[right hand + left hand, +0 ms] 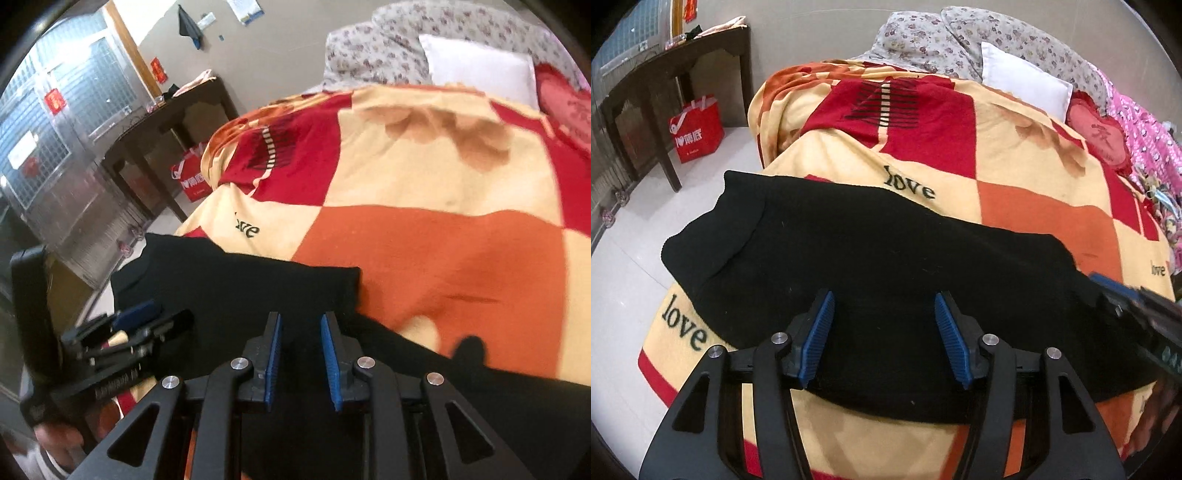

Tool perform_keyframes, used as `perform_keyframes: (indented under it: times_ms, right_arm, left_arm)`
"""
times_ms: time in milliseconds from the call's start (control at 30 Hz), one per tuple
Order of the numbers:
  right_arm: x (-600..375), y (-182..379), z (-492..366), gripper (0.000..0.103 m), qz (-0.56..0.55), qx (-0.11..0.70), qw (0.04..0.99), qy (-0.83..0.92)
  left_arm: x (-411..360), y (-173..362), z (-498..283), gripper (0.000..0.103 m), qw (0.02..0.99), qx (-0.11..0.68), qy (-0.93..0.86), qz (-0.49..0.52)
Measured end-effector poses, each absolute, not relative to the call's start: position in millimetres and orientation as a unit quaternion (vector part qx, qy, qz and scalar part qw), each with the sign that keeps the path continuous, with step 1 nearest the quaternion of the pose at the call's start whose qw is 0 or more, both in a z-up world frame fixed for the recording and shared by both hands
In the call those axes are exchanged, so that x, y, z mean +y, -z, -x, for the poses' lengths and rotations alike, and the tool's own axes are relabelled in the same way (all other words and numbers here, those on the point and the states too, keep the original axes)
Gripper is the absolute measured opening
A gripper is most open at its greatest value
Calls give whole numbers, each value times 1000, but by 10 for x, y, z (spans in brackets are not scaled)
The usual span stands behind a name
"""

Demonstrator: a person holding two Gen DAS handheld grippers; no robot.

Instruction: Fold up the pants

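Black knit pants lie spread across the checked red, orange and cream fleece blanket at the bed's near edge. We hold our left claw wide open above the fabric, gripping nothing. Our right claw hovers over the pants, jaws narrowly parted, empty.

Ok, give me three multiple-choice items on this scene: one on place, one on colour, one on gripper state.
1. The pants lie on:
A. the floor
B. the blanket
C. the dark table

2. The pants are:
A. black
B. pink
C. white

3. The left hand-held gripper is:
A. shut on the pants
B. open over the pants
C. gripping a pillow

Answers:
1 B, the checked blanket shows all round them.
2 A, plain black fabric.
3 B, its blue pads stand apart, nothing gripped between them.
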State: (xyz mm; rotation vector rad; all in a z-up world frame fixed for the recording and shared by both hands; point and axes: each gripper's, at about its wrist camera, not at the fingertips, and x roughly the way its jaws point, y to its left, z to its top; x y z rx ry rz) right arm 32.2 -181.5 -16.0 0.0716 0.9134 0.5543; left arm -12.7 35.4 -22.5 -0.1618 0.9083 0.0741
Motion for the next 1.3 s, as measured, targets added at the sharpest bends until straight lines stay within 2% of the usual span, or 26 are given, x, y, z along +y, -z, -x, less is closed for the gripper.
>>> perform_keyframes:
  times_ms: [333, 400, 633, 1000, 1133, 1300]
  right_arm:
    - [-2490, 293, 254, 26, 7, 448, 865, -227]
    - [-2665, 363, 309, 26, -4, 449, 867, -217]
    - [-3376, 418, 432, 26, -86, 435, 878, -179]
    - [-4299, 366, 746, 26, -129, 420, 894, -86]
    - [-4428, 286, 812, 37, -124, 401, 906, -58]
    - [-4524, 350, 641, 37, -142, 401, 903, -61]
  left_arm:
    - [147, 161, 338, 58, 902, 426, -11, 75]
    - [107, 264, 331, 63, 895, 440, -9, 71]
    - [-134, 185, 366, 63, 896, 440, 15, 56]
    - [-1333, 135, 131, 67, 863, 476, 168, 8]
    - [-1766, 150, -3, 67, 849, 487, 204, -8]
    - [-2163, 133, -113, 67, 840, 490, 229, -37]
